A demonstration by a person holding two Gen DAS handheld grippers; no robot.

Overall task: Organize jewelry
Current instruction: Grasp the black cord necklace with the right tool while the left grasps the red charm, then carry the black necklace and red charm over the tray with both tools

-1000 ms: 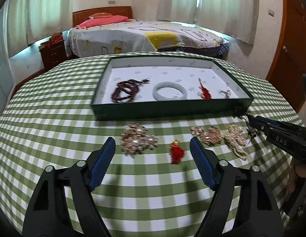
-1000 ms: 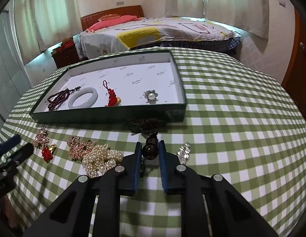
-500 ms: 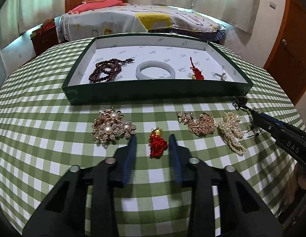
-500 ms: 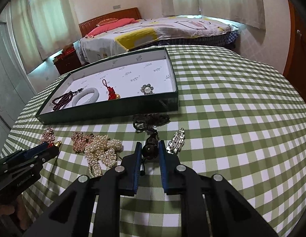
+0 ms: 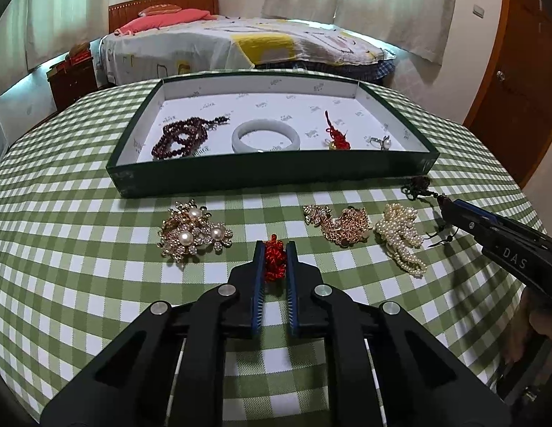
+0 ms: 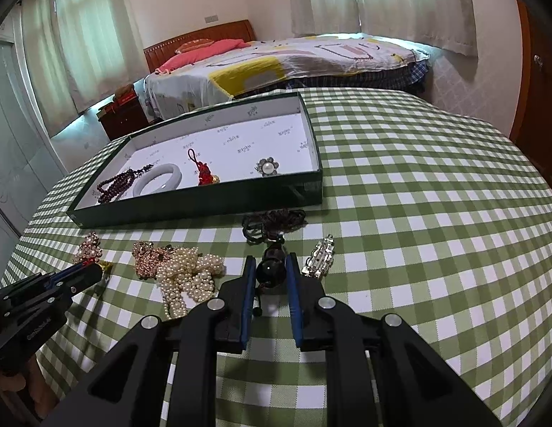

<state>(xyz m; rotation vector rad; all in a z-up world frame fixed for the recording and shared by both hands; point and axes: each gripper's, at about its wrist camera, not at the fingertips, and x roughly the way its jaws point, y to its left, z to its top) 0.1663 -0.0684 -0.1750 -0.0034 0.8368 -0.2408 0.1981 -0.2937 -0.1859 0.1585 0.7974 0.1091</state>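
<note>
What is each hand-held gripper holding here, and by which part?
The left hand-held gripper is shut on the red knotted tassel charm, gripping its sides. The right hand-held gripper is shut on the dark beaded necklace, by its large black bead.

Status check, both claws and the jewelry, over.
Left claw shut on red tassel charm. Right claw shut on dark bead pendant, both on the cloth. Green tray ahead, path clear.
</note>
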